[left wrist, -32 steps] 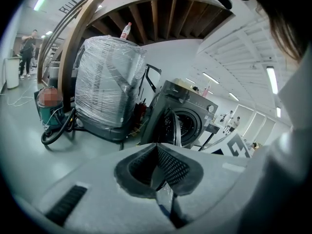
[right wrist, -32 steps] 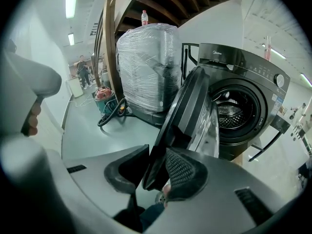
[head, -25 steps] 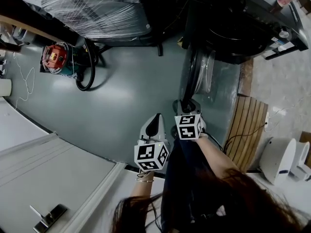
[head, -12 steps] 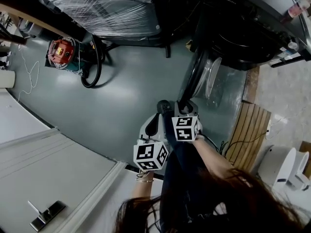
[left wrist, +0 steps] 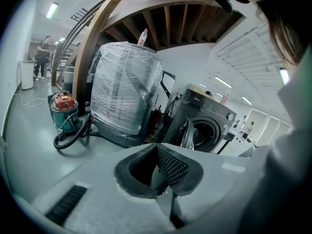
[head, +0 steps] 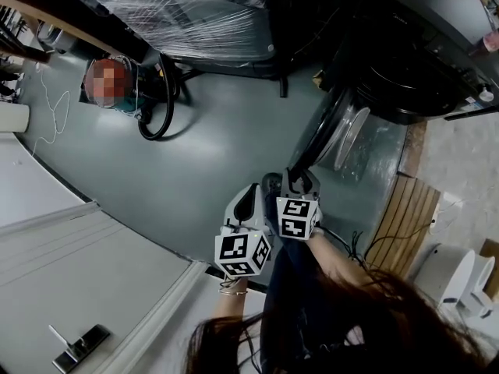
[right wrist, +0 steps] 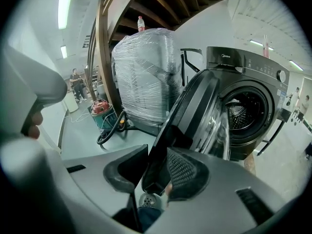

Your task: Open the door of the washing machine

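The dark washing machine stands at the upper right with its round door swung out over the floor. My right gripper is at the door's free edge. In the right gripper view the door rim fills the gap between the jaws of the right gripper, and the open drum shows behind it. My left gripper hangs just left of the right one, away from the door. In the left gripper view the left gripper has its tips together with nothing between them, pointing toward the machine.
A large plastic-wrapped load stands left of the machine. A vacuum cleaner with a black hose sits on the grey floor beside it. Wooden slats lie right of the door. A white panel fills the lower left.
The door has swung further out from the machine, and my right gripper has come back toward me with its edge. The left gripper moved along beside it.
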### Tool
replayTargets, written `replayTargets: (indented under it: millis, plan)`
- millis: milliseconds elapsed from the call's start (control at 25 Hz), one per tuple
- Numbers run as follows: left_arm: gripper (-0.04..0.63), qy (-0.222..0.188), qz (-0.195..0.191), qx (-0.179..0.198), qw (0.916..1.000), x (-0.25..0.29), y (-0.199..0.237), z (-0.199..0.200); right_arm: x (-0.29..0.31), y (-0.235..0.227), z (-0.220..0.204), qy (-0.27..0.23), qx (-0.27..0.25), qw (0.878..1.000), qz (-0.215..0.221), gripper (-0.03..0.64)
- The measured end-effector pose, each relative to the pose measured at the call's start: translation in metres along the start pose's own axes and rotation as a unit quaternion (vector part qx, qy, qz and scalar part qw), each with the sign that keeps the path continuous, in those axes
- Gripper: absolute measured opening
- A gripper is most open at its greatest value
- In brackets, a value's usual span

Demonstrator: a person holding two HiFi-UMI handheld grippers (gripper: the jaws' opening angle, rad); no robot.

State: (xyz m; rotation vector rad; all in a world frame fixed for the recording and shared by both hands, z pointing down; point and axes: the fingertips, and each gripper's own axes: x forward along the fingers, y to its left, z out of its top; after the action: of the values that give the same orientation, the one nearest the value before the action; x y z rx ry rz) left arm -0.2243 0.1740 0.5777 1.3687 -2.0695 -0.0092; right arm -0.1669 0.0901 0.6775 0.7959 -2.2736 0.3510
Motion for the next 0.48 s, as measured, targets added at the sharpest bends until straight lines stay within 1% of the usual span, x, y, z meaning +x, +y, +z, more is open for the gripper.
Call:
replayTargets:
  millis: [280,480]
  plan:
    - [0.014,0.004,0.004,-0.009,0.9999,0.011,0.028,0.009,0.013,0.015,0.01,-0.013,0.024,1.0,-0.003,0.114]
    - [0.014,0.011,0.0,-0.013,0.9999,0.017,0.047,0.013,0.022,0.027,0.019,-0.017,0.037,0.999,-0.011,0.114]
